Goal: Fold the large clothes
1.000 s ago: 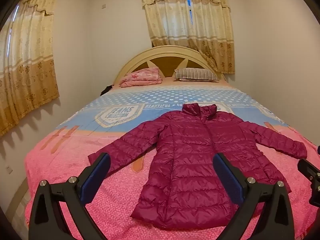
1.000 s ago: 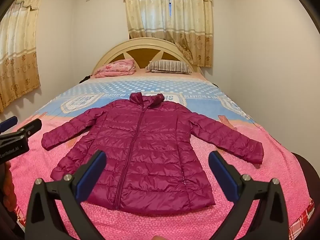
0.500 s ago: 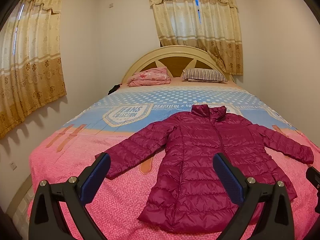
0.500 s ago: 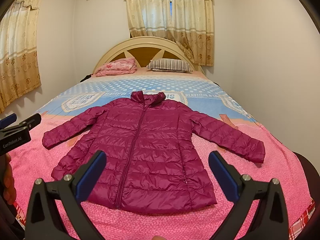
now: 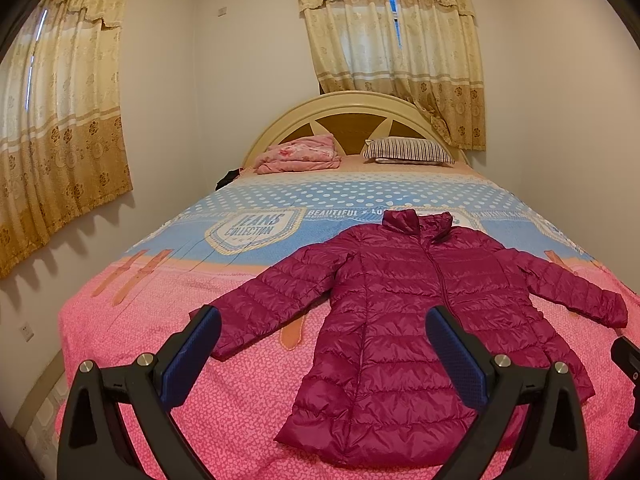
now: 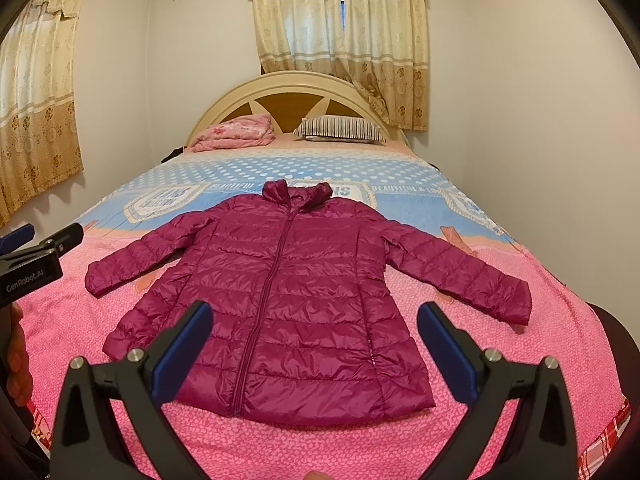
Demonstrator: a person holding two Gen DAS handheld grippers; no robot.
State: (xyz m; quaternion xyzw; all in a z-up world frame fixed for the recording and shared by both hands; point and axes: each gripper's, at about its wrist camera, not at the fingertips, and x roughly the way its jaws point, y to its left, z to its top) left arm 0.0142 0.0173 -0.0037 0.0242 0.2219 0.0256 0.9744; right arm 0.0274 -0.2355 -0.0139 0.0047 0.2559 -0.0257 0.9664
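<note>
Right wrist view shows us the jacket [image 6: 296, 292] lying flat and face up on the bed [image 6: 120, 320], zipped, collar toward the far end, hem toward us, both sleeves angled outward. Our right gripper [image 6: 314, 344] hangs above the near hem with its fingers spread wide and nothing between them. Our left gripper [image 5: 322, 348] is likewise spread and empty, aimed between the left sleeve [image 5: 276, 300] and the body of the jacket.

We judge the jacket light and puffy, soft all through, with a shiny shell that will likely slip between the pads. It should spring back after a fold, so each fold may need pressing down. The cuffs look like the best places to take hold: thin edges, easy to pinch, lying clear of the body. The right sleeve [image 6: 468, 280] ends near the right edge of the bed.

Much is hard to make out. Whatever lies under the jacket is hidden, as is its back. Our left gripper appears only partly at the left edge of the right wrist view, with part of a hand [image 6: 16, 356] below it. Fisheye bending distorts the bed's edges.
</note>
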